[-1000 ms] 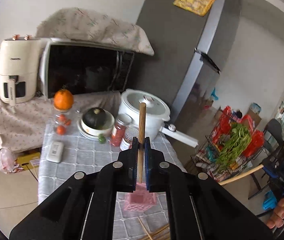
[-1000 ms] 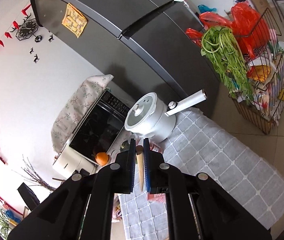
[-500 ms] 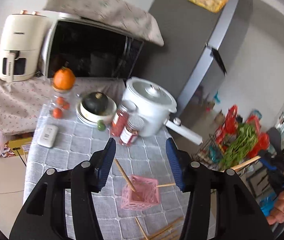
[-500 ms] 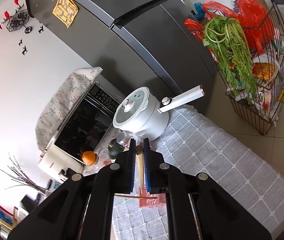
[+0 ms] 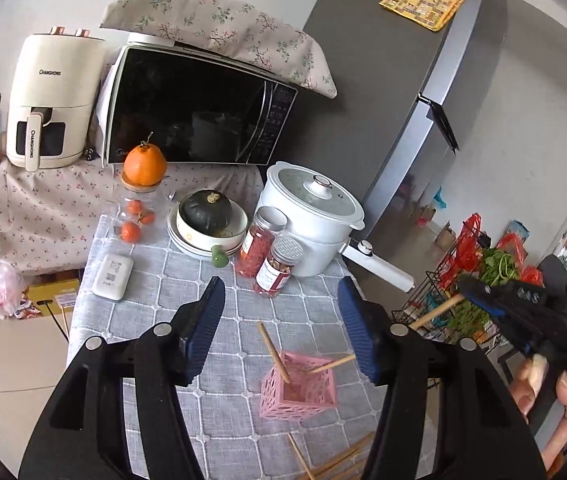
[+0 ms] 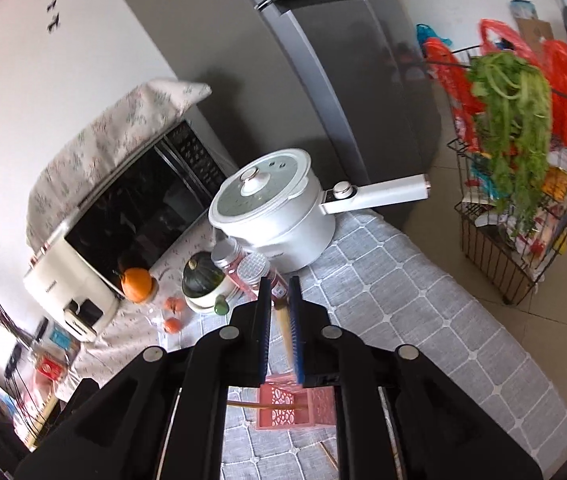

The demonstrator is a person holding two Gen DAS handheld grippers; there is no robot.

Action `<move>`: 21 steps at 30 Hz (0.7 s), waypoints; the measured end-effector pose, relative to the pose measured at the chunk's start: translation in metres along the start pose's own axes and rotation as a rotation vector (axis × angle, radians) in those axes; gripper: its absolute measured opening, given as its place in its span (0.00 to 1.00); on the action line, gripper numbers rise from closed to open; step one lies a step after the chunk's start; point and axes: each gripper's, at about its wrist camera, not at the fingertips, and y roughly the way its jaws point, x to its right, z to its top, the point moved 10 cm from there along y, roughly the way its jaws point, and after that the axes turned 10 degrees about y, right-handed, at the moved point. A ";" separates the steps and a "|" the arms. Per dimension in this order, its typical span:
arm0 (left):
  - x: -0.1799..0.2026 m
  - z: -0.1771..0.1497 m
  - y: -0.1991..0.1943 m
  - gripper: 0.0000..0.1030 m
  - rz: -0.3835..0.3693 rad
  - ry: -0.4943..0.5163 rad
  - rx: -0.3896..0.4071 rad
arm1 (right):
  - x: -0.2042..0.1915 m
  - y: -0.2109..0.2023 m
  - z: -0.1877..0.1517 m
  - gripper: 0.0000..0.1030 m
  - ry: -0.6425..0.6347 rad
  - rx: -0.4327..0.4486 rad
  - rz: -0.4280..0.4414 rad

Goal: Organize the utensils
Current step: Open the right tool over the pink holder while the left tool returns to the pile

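A pink lattice holder (image 5: 299,386) stands on the grey checked tablecloth (image 5: 187,304) with two wooden chopsticks (image 5: 274,352) leaning in it. My left gripper (image 5: 281,332) is open and empty above it. More chopsticks (image 5: 335,460) lie loose on the cloth at the near edge. My right gripper (image 6: 280,330) is shut on a wooden chopstick (image 6: 284,330), held above the holder (image 6: 295,406). In the left wrist view that gripper (image 5: 479,294) and its chopstick (image 5: 435,312) show at right, off the table edge.
A white electric pot (image 5: 311,216) with a long handle, two jars (image 5: 271,256), a bowl with a dark squash (image 5: 205,216), an orange (image 5: 144,164) and a white box (image 5: 112,276) crowd the far table. Microwave, air fryer and fridge stand behind. A wire rack of greens (image 6: 515,184) stands right.
My left gripper has opened and let its chopstick drop into the pink holder, then drawn back. My right gripper, still holding its chopstick, has moved closer over the holder.
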 end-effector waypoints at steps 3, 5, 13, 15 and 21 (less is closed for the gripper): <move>0.003 -0.002 -0.002 0.64 -0.004 0.003 0.001 | -0.009 -0.001 0.001 0.19 -0.020 -0.015 0.001; 0.007 -0.005 -0.001 0.64 -0.011 0.017 -0.011 | -0.009 -0.010 0.003 0.46 -0.012 -0.003 0.009; 0.038 -0.054 0.028 0.85 -0.020 0.102 -0.201 | 0.046 -0.063 -0.015 0.86 0.007 0.079 -0.083; 0.047 -0.080 0.044 0.85 -0.025 0.116 -0.298 | 0.075 -0.063 -0.037 0.88 -0.012 0.039 -0.131; 0.056 -0.191 0.103 0.70 -0.044 0.051 -0.629 | 0.191 -0.021 -0.125 0.88 0.134 -0.292 -0.221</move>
